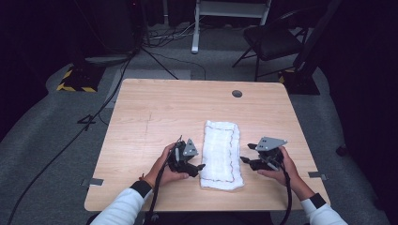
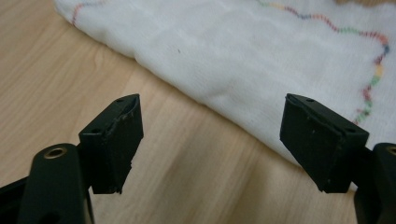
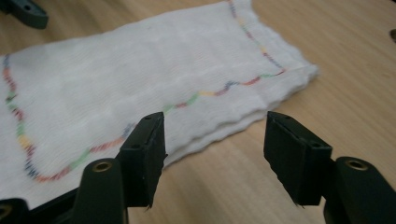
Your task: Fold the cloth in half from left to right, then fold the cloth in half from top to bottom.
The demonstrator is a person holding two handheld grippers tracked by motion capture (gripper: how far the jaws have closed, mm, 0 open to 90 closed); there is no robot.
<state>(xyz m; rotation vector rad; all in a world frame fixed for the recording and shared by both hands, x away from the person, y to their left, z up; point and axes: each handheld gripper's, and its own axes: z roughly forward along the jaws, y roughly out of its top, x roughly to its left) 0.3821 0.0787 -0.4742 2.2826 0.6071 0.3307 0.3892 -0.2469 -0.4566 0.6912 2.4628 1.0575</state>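
Jaws wide open and holding nothing, the left gripper point(image 1: 201, 166) and the right gripper point(image 1: 244, 160) wait on either side of the folded white cloth point(image 1: 220, 154), whose long way runs away from the person on the table point(image 1: 155, 108).

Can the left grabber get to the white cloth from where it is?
Probably yes. The left gripper sits right beside the folded white cloth with its jaws wide open. In the left gripper view the cloth's edge lies just past the jaws, with bare table between them and nothing in the way.
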